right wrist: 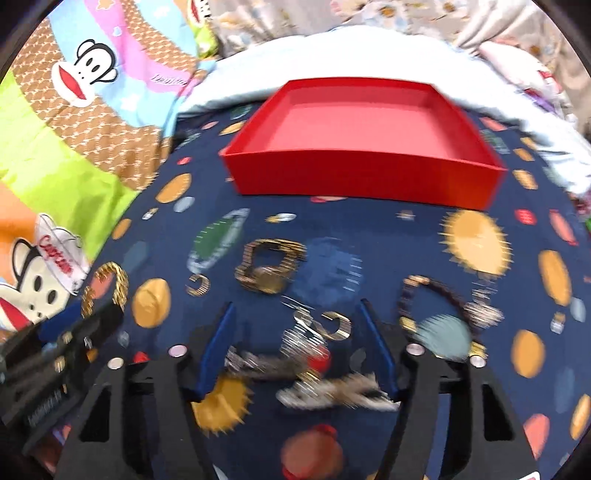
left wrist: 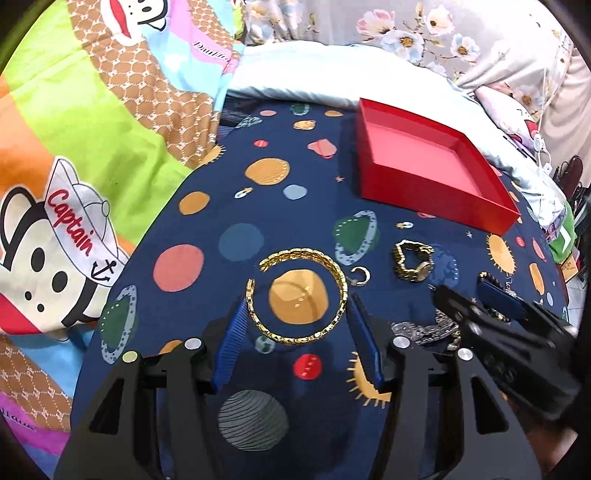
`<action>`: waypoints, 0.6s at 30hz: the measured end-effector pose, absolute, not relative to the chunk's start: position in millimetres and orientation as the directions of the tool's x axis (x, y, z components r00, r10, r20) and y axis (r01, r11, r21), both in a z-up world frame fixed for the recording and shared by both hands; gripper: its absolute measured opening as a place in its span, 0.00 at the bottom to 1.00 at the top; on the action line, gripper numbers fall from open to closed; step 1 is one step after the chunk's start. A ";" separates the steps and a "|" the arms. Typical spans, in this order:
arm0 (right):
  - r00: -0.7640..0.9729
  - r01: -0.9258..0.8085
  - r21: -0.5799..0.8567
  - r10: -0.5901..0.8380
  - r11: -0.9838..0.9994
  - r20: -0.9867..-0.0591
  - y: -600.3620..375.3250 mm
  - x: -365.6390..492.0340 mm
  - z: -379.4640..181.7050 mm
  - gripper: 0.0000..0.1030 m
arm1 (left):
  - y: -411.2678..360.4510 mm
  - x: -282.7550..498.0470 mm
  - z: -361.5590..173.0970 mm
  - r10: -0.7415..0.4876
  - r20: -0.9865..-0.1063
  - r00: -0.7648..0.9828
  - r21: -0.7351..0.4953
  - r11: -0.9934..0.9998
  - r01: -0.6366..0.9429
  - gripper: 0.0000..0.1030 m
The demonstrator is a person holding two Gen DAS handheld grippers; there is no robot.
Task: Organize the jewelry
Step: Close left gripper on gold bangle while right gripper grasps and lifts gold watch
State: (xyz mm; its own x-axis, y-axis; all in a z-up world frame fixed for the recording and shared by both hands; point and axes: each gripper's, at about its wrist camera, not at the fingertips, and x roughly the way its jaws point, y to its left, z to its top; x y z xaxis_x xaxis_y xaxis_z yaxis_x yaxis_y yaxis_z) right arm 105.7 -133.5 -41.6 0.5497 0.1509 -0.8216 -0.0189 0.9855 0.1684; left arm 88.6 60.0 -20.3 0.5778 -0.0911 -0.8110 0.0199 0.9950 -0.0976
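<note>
My left gripper (left wrist: pixel 298 298) is shut on a gold open bangle (left wrist: pixel 295 295), one blue pad on each side of it, over the navy planet-print cloth (left wrist: pixel 229 206). A gold watch (left wrist: pixel 413 262) and a small gold hoop (left wrist: pixel 360 277) lie just beyond it. An empty red box (left wrist: pixel 436 199) stands at the back right. My right gripper (right wrist: pixel 297 302) is open in a blurred view. A silver chain (right wrist: pixel 325 391) and a second gold hoop (right wrist: pixel 336 325) lie loose between its fingers. A dark beaded bracelet (right wrist: pixel 436 291) lies to its right, the watch (right wrist: pixel 271 266) ahead, then the red box (right wrist: pixel 362 181).
A bright cartoon-monkey quilt (left wrist: pixel 74 147) bunches along the left. A pale blue blanket (left wrist: pixel 295 74) and floral fabric (left wrist: pixel 406 29) rise behind the box. The right gripper (left wrist: pixel 461 286) hangs close to the left one, over the silver pile (left wrist: pixel 424 328).
</note>
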 end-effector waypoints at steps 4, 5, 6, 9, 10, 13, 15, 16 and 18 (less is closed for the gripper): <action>0.537 -0.050 0.148 0.152 0.988 -0.830 -117.6 128.3 -50.0 0.55 | 66.7 89.7 -22.5 -0.091 -0.814 0.574 -0.101 0.995 0.014 0.52; 0.535 -0.052 0.149 0.153 0.988 -0.831 -115.8 130.7 -51.2 0.55 | 67.2 90.4 -23.3 -0.092 -0.816 0.571 -0.103 0.995 0.013 0.52; 0.531 -0.053 0.150 0.155 0.987 -0.833 -114.4 134.4 -53.1 0.54 | 67.7 90.2 -23.8 -0.094 -0.816 0.570 -0.106 0.994 0.012 0.51; 0.529 -0.057 0.135 0.144 0.989 -0.837 -111.4 140.9 -56.3 0.42 | 67.8 90.9 -25.5 -0.101 -0.818 0.566 -0.113 0.993 0.014 0.52; 0.525 -0.059 0.133 0.145 0.989 -0.838 -111.5 142.1 -57.1 0.37 | 67.6 91.2 -26.0 -0.105 -0.819 0.564 -0.117 0.993 0.016 0.52; 0.523 -0.059 0.143 0.153 0.988 -0.838 -115.1 142.4 -57.4 0.23 | 66.9 91.2 -27.4 -0.113 -0.820 0.561 -0.123 0.992 0.020 0.52; 0.520 -0.052 0.166 0.169 0.985 -0.837 -119.8 139.8 -56.6 0.23 | 65.7 91.8 -27.8 -0.119 -0.820 0.559 -0.127 0.992 0.026 0.52; 0.519 -0.049 0.176 0.176 0.983 -0.836 -121.7 137.5 -55.9 0.23 | 64.5 91.7 -27.8 -0.124 -0.820 0.559 -0.129 0.991 0.030 0.51; 0.521 -0.043 0.199 0.192 0.979 -0.832 -126.1 131.8 -53.9 0.23 | 62.6 91.6 -27.4 -0.129 -0.819 0.559 -0.131 0.991 0.037 0.51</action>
State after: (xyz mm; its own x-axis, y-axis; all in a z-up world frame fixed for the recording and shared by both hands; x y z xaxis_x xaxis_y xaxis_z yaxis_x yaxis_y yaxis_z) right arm 131.8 -126.1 -53.9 0.5208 0.1920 -0.8318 -0.0435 0.9791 0.1988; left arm 91.6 62.6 -27.4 0.5593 -0.1290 -0.8189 0.0366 0.9907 -0.1311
